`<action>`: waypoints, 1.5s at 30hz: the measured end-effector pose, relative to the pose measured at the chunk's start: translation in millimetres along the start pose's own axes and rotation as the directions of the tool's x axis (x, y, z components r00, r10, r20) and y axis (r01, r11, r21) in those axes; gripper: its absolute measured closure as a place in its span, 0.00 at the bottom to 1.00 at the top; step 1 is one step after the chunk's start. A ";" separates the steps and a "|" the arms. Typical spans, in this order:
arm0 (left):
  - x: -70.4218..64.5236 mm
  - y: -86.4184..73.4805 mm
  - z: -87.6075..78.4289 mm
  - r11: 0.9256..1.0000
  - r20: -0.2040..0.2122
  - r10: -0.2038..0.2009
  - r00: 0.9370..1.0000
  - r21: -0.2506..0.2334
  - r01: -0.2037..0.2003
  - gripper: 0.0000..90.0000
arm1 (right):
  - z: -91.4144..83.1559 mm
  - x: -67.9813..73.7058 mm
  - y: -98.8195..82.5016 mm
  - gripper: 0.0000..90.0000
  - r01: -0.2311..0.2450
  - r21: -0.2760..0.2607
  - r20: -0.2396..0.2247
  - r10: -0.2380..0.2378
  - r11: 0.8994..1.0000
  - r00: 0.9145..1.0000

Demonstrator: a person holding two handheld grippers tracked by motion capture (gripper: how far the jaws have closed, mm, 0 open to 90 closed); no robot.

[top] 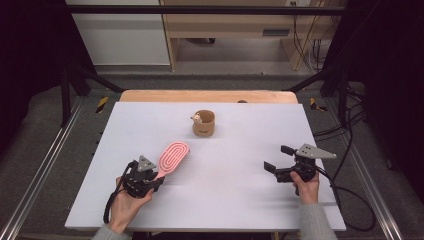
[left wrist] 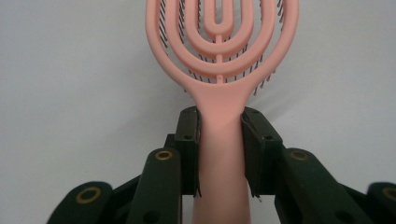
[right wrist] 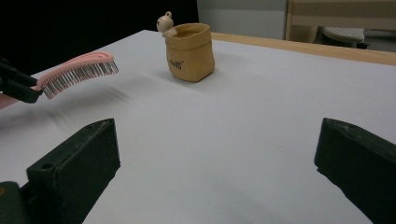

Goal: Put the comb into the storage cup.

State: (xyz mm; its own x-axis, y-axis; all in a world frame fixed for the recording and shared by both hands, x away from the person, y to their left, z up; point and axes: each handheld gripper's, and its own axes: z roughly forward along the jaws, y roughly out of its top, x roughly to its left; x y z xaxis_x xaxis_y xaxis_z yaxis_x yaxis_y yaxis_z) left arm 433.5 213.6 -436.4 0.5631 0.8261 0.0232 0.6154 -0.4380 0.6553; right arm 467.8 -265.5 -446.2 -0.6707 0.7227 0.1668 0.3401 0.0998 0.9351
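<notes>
Your left gripper (left wrist: 219, 135) is clamped on the pink hairbrush (left wrist: 222, 70); your right gripper (right wrist: 215, 163) stands wide apart, holding nothing.

Its own camera shows the pads squeezing the smooth plastic handle below the looped, vented head; your right gripper view shows the dark bristles facing down, raised above the white table (right wrist: 243, 140), with a tan sack-shaped pot (right wrist: 189, 52) beyond.

Smooth matt pink plastic hairbrush (left wrist: 222, 70), matt white tabletop (top: 240, 180)
</notes>
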 end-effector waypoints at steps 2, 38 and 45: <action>0.4 0.3 -1.8 1.000 -0.005 -0.002 1.000 -0.009 0.002 0.77 | 0.1 0.2 -0.1 0.00 -0.002 0.004 0.000 0.002 1.000 1.000; 3.3 2.8 -24.7 0.989 -0.051 -0.029 0.998 -0.147 0.021 0.77 | 8.5 11.5 5.8 0.00 0.006 -0.004 -0.031 -0.006 1.000 0.999; 2.4 4.1 -29.2 0.986 -0.055 -0.029 0.998 -0.165 0.020 0.77 | 13.2 19.2 9.9 0.00 0.006 -0.006 -0.049 -0.006 1.000 0.999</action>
State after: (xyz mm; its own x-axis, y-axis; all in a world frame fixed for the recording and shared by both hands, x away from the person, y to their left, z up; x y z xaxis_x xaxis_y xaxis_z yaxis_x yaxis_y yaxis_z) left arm 421.2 224.1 -411.6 0.5137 0.8568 0.0458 0.5272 -0.3573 0.7710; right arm 467.0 -241.6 -437.9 -0.7039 0.6881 0.1763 0.3327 0.1001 0.9377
